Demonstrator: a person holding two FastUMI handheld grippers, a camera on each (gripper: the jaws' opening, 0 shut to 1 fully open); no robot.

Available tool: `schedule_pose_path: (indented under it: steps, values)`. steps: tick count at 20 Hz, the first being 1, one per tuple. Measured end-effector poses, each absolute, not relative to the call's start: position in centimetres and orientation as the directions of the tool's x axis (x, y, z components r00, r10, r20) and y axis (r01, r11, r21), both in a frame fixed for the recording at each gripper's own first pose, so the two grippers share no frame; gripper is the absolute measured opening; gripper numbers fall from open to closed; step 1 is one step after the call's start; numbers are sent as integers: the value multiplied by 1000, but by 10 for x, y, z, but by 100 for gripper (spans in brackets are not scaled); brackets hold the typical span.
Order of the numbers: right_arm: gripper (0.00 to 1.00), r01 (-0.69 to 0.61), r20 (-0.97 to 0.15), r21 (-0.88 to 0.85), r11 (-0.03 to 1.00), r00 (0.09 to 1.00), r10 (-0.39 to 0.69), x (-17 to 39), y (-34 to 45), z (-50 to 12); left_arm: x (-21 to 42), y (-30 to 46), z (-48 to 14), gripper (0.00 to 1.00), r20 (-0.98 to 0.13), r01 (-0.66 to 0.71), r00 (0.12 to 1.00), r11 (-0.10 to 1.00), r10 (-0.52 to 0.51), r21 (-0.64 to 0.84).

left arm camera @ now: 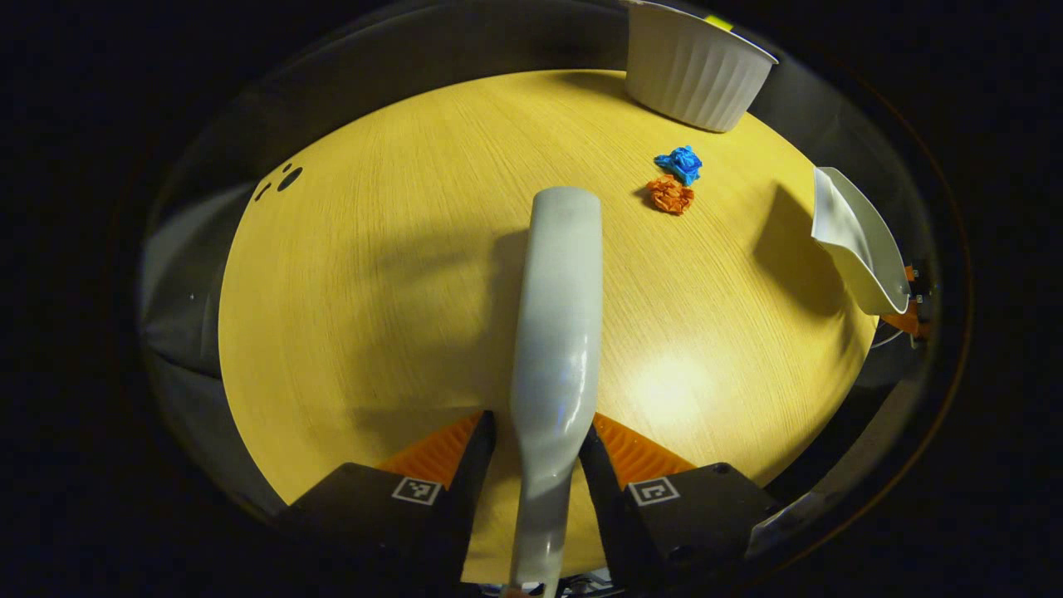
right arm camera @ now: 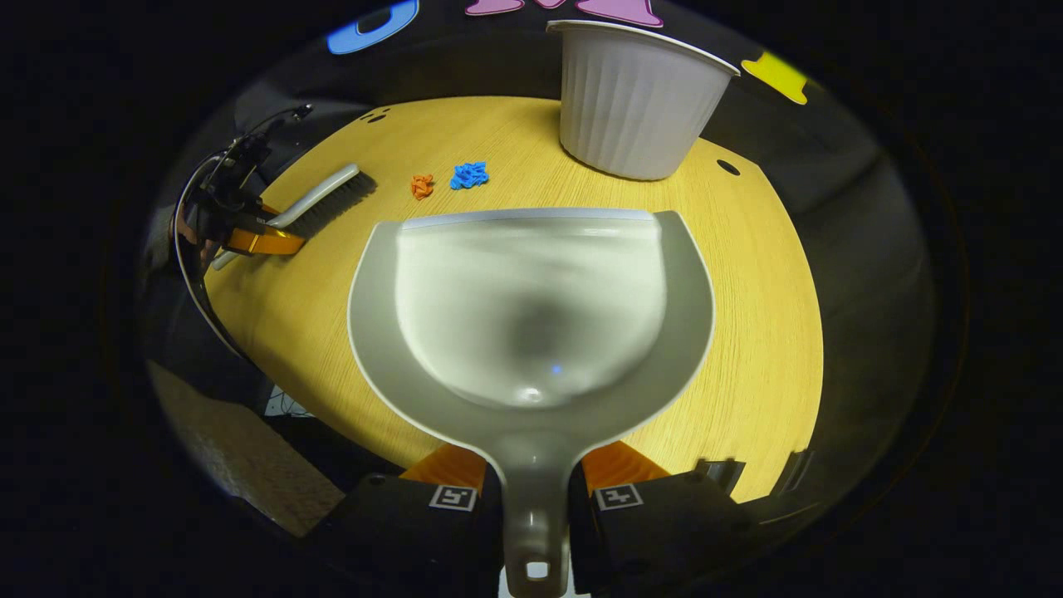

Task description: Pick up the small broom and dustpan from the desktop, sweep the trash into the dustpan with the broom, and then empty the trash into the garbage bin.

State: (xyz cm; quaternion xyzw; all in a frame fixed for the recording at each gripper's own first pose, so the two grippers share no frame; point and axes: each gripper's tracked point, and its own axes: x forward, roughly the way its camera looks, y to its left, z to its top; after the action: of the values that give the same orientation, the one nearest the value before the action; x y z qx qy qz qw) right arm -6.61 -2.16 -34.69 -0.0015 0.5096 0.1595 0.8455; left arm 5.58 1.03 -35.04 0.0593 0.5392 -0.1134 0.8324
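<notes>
My left gripper point(left arm camera: 540, 444) is shut on the grey handle of the small broom point(left arm camera: 555, 332), which points forward above the wooden tabletop point(left arm camera: 374, 249). Ahead and to the right lie a crumpled orange scrap point(left arm camera: 670, 194) and a blue scrap point(left arm camera: 681, 163). My right gripper point(right arm camera: 534, 475) is shut on the handle of the grey dustpan point(right arm camera: 531, 307), held above the table with its lip facing the scraps. In the right gripper view the broom point(right arm camera: 320, 199) with its dark bristles and the left gripper point(right arm camera: 249, 232) show at the left, the orange scrap point(right arm camera: 422, 186) and blue scrap point(right arm camera: 469, 175) beyond the pan.
A white ribbed garbage bin point(right arm camera: 635, 104) stands at the far edge of the round table, just behind the scraps; it also appears top right as the bin point(left arm camera: 693, 71) in the left gripper view. The dustpan point(left arm camera: 859, 245) hangs at that view's right edge. Small dark holes point(left arm camera: 282, 178) mark the tabletop.
</notes>
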Motion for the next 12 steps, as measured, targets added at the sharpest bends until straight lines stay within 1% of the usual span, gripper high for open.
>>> schedule_pose_path:
  steps: [2,3,4,5,7,8,10,11,12]
  values:
    - [37,-284,-861,160,945,429,274,-64,-20,-345,55,8,-350,62,-913,285,385,958,-132,-18]
    - [37,-294,-861,156,943,427,276,-63,-19,-343,54,6,-351,47,-916,300,379,954,-130,-12]
    - [37,-307,-863,155,939,420,280,-63,-18,-343,54,5,-349,43,-917,314,378,949,-125,1]
    - [37,-323,-866,155,934,410,285,-63,-16,-341,55,5,-349,31,-920,324,374,946,-120,8]
    - [37,-352,-885,133,926,379,271,-65,-16,-340,60,4,-346,28,-912,329,395,944,-112,26]
    - [33,-363,-896,111,925,366,251,-66,-20,-340,63,2,-343,27,-906,325,407,945,-115,27]
    - [41,-390,-900,94,916,360,246,-60,-17,-337,74,-1,-335,25,-888,322,445,946,-112,43]
    - [37,-405,-901,101,909,349,256,-58,-13,-336,81,-2,-329,25,-879,325,464,944,-106,58]
    - [37,-419,-906,109,901,330,263,-59,-10,-334,87,-5,-322,25,-873,333,476,941,-107,66]
